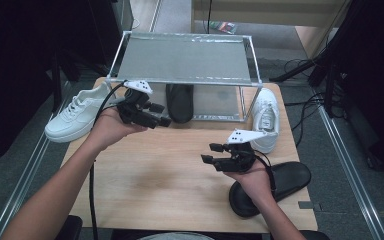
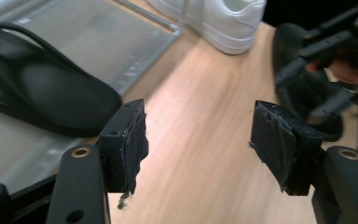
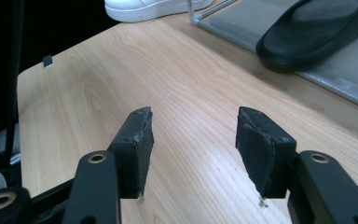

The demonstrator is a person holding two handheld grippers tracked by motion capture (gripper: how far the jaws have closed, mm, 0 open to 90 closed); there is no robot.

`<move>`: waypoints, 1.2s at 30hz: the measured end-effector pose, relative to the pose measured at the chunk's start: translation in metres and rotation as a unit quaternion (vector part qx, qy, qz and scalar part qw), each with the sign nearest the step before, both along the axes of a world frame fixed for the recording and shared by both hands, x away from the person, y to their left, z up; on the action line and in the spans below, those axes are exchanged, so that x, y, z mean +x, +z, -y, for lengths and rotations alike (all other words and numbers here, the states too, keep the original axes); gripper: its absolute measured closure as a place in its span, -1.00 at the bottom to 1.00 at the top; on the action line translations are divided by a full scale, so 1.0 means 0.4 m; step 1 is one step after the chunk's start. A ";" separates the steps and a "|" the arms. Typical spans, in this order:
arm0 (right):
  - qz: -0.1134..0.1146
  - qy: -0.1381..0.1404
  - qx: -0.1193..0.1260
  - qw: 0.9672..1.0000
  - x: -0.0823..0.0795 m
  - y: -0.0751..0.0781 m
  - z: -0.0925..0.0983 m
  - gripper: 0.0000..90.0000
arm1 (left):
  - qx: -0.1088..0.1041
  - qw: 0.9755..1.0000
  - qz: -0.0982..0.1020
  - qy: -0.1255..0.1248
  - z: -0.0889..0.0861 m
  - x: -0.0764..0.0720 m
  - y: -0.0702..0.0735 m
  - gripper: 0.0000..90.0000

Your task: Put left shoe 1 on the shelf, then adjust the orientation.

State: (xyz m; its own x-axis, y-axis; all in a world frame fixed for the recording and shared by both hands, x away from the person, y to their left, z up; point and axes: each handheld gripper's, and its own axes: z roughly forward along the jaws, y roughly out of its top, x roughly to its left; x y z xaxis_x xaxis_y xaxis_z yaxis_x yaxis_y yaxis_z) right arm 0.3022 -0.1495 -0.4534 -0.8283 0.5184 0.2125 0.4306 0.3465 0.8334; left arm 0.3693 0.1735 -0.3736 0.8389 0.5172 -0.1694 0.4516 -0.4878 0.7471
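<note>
My left gripper (image 1: 161, 114) is open and empty, held just in front of the rack's lower shelf (image 1: 220, 102). A black slipper (image 1: 180, 102) lies on that shelf, and in the left gripper view it (image 2: 51, 93) sits to the left of the open gripper (image 2: 200, 140). My right gripper (image 1: 209, 153) hovers open over the bare table, pointing left. In its own view the right gripper (image 3: 196, 140) has only wood between its jaws. A second black slipper (image 1: 275, 187) lies under my right wrist at the table's front right.
A white sneaker (image 1: 77, 112) lies at the table's left edge. Another white sneaker (image 1: 266, 117) stands by the rack's right post. The rack's mesh top (image 1: 182, 57) spans the back of the wooden table (image 1: 170, 175). Cables run on the floor to the right.
</note>
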 end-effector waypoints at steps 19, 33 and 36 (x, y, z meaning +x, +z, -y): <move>-0.005 -0.011 0.003 1.000 -0.007 -0.006 0.060 0.11 | -0.014 0.999 -0.036 0.014 -0.007 -0.122 -0.140 -0.19; 0.005 -0.056 -0.021 0.998 -0.072 -0.008 0.200 0.56 | -0.011 0.999 -0.033 -0.002 0.030 -0.151 -0.185 -0.19; -0.001 -0.065 -0.027 0.998 -0.086 -0.010 0.223 0.74 | -0.014 0.999 -0.031 -0.005 0.035 -0.145 -0.185 -0.19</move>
